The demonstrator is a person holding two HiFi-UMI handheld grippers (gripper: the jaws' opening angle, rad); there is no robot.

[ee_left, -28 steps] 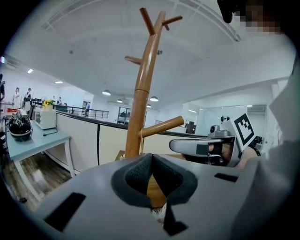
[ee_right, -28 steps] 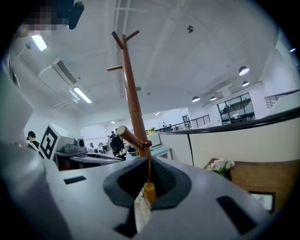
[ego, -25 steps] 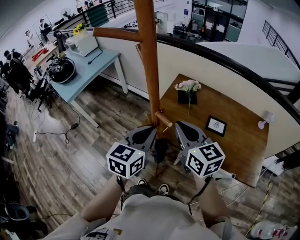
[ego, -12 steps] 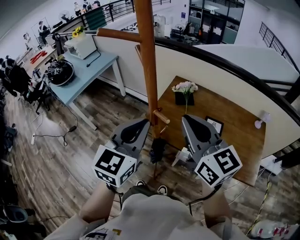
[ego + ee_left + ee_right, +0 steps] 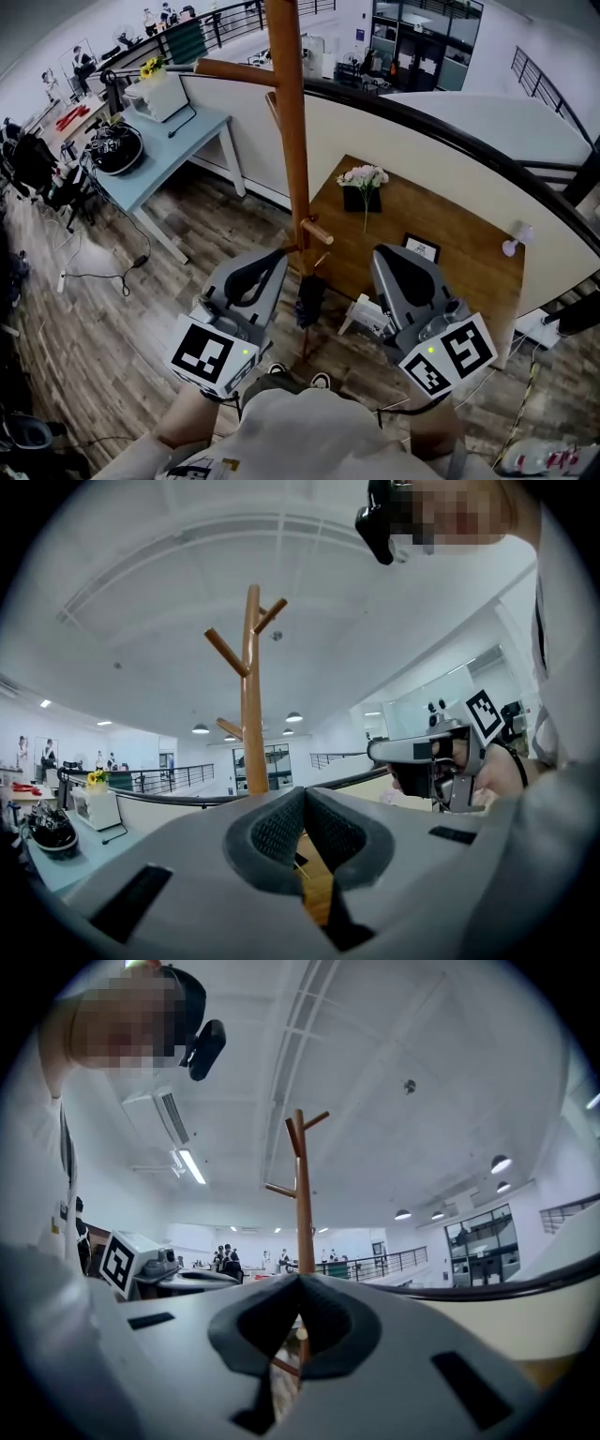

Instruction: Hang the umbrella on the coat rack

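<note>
In the head view, a tall brown wooden coat rack (image 5: pixel 291 141) is seen from above. A dark folded umbrella (image 5: pixel 309 300) is hung close beside its pole, just under a short lower peg (image 5: pixel 317 232). The grey left gripper (image 5: pixel 275 255) and the grey right gripper (image 5: pixel 382 253) are held on either side of the pole, both apart from the umbrella. A brown wooden table (image 5: pixel 450 225) is set behind the rack.

In the left gripper view, the jaws are brought together at their tips, with nothing clamped between them. The coat rack (image 5: pixel 250 696) is framed beyond them, and the right gripper (image 5: pixel 384 752) is seen at the right.

In the right gripper view, the jaws are likewise closed on nothing, and the coat rack (image 5: pixel 302 1194) is seen straight ahead.
</note>
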